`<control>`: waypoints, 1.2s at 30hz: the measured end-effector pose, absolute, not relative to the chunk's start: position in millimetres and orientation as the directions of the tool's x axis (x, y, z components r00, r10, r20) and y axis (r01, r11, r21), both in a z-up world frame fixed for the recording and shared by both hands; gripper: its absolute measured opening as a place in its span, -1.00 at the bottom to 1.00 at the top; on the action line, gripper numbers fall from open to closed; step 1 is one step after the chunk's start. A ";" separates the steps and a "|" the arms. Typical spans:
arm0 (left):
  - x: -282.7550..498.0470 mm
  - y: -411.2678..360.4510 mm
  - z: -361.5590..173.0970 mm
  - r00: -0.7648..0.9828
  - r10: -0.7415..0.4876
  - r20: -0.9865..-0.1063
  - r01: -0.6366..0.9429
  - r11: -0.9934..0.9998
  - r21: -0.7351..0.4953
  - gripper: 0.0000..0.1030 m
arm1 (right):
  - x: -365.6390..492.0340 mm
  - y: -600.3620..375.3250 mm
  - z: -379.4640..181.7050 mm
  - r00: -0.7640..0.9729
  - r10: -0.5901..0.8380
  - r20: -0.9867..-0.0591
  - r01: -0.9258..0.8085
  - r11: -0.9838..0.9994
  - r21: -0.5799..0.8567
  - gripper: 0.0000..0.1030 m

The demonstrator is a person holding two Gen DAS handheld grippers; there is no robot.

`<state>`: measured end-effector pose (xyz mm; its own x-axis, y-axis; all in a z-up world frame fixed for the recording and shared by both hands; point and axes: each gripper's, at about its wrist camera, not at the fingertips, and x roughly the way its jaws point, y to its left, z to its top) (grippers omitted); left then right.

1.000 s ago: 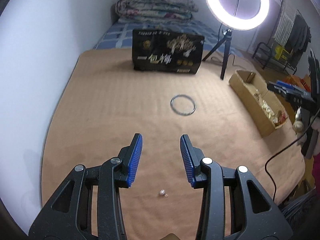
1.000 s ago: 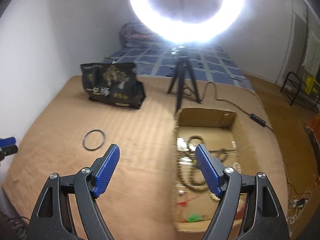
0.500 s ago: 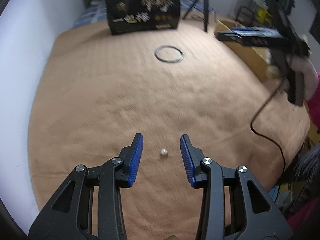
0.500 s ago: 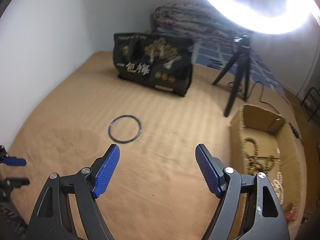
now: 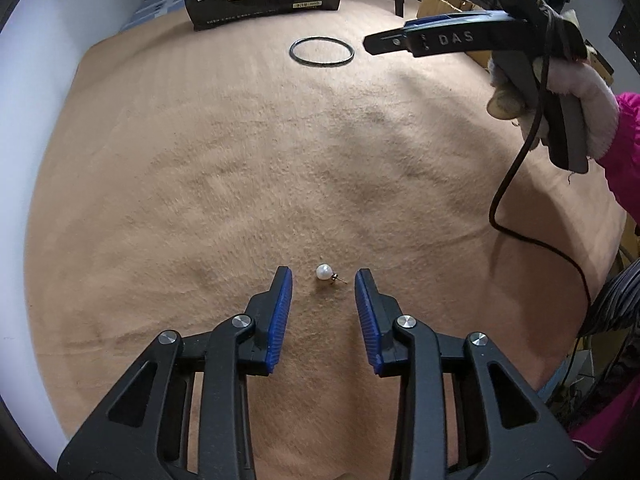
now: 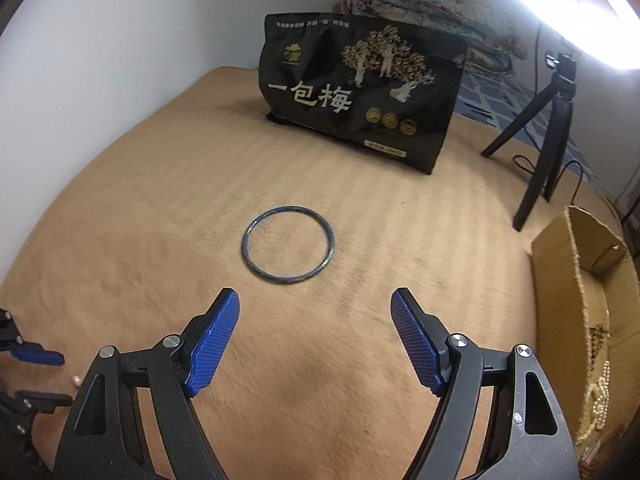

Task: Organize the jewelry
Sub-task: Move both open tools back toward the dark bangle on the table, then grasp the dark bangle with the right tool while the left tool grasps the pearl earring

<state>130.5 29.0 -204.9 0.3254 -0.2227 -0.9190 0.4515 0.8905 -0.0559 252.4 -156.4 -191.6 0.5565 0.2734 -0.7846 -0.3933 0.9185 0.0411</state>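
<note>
In your left view, your left gripper [image 5: 323, 280] has just been closing a bit, and the pearl earring [image 5: 324, 271] lies between its tips, not touched. In your right view, your right gripper [image 6: 315, 305] is spread wide, with the dark bangle [image 6: 287, 244] on the blanket [image 6: 400, 216] just ahead of its tips.

The left wrist view looks steeply down, close over the tan blanket [image 5: 224, 184] on the bed; the right wrist view sits farther back, facing the black bag [image 6: 360, 96] (both share the bangle [image 6: 287, 245] and that bag)
</note>
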 end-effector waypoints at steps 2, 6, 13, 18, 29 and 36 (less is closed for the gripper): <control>131.0 28.3 -207.5 0.328 -0.229 -0.917 0.457 0.887 -0.058 -0.35 | 255.2 -153.4 -194.5 0.553 0.280 -0.784 -0.396 0.917 0.048 0.52; 130.6 24.6 -214.9 0.332 -0.225 -0.916 0.472 0.881 -0.045 -0.55 | 261.0 -144.6 -199.6 0.545 0.289 -0.787 -0.406 0.912 0.054 0.52; 132.5 23.8 -219.2 0.346 -0.228 -0.910 0.481 0.876 -0.036 -0.69 | 276.3 -127.4 -211.3 0.531 0.280 -0.800 -0.411 0.911 0.047 0.52; 133.2 24.6 -220.2 0.351 -0.237 -0.906 0.476 0.878 -0.045 -0.70 | 287.7 -115.2 -220.6 0.515 0.271 -0.813 -0.410 0.911 0.044 0.52; 127.4 27.2 -217.6 0.360 -0.243 -0.901 0.471 0.881 -0.049 -0.81 | 299.0 -106.6 -227.4 0.507 0.256 -0.823 -0.399 0.916 0.040 0.49; 127.9 27.9 -212.9 0.370 -0.234 -0.899 0.462 0.886 -0.040 -0.82 | 291.5 -109.3 -219.0 0.515 0.273 -0.812 -0.414 0.909 0.043 0.37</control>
<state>127.9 27.9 -212.9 0.3704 -0.2338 -0.8990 0.4621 0.8859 -0.0400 291.5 -109.3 -219.0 0.5150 0.2733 -0.8125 -0.4141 0.9092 0.0433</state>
